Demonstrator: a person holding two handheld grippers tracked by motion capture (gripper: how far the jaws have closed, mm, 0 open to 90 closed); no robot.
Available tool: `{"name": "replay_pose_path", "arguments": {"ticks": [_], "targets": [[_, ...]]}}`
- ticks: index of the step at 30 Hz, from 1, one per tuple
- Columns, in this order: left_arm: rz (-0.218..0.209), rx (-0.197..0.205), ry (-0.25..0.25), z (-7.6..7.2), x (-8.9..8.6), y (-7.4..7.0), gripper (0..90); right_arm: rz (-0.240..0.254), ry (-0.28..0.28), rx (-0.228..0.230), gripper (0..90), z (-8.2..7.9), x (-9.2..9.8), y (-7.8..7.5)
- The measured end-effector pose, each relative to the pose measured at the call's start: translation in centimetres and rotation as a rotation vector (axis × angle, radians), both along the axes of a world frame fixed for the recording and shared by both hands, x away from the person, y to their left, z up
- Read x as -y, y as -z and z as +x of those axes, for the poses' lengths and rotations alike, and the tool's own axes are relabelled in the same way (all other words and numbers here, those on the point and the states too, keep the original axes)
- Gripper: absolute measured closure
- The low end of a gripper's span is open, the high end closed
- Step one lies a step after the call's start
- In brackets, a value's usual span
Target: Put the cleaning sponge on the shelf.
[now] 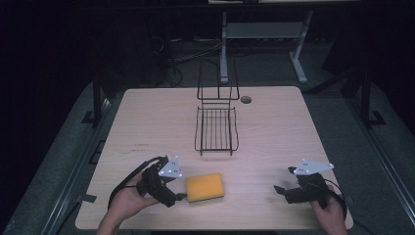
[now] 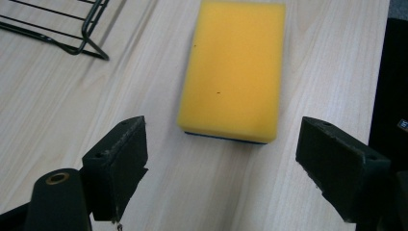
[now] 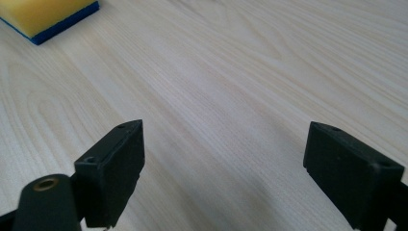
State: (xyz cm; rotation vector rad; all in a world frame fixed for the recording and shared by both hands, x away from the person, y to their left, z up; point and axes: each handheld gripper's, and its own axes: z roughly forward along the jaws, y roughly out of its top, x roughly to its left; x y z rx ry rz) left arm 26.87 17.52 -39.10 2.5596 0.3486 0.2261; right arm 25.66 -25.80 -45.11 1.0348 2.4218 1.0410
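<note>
While the yellow sponge [image 1: 205,187] lies flat near the front edge of the light wooden desk [image 1: 147,122], the left tool [image 1: 177,192] sits just beside its left end, held in the person's left hand [image 1: 128,198]. In the left gripper view the jaws stand wide apart, one at each bottom corner, and the sponge [image 2: 233,70] lies ahead of the gap between them, its near short edge just beyond the jaw tips and not touching either. A thin blue layer shows under that near edge. Bare wood runs along both long sides of the sponge.

A black wire rack [image 1: 216,117] stands at the middle of the desk, toward the far side, well apart from the sponge; its corner [image 2: 57,24] shows at the upper left of the left gripper view. A small round hole [image 1: 245,99] sits near the far edge, just right of the rack.

Held in the right hand [image 1: 330,213], the right tool [image 1: 285,181] rests near the front right corner of the desk, close to the front edge. Its jaws are also wide apart, holding nothing, with open wood grain between and ahead of them. A corner of the sponge [image 3: 45,17], yellow over blue, shows at the upper left of the right gripper view, well apart from the jaws. A broad stretch of bare desk separates the sponge and the right tool.
</note>
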Motion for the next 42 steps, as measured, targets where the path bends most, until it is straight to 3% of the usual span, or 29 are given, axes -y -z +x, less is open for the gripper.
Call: {"name": "replay_pose_path", "arguments": {"ticks": [19,42], "targets": [[0.038,-0.027,0.046,0.8,2.6,0.4,17.8,0.000,-0.013,0.003,14.1,0.0,-0.1,0.0],[0.070,-0.067,0.068,1.9,5.0,1.2,17.7,0.006,-0.017,0.004,14.1,-0.1,-0.2,-0.1]]}}
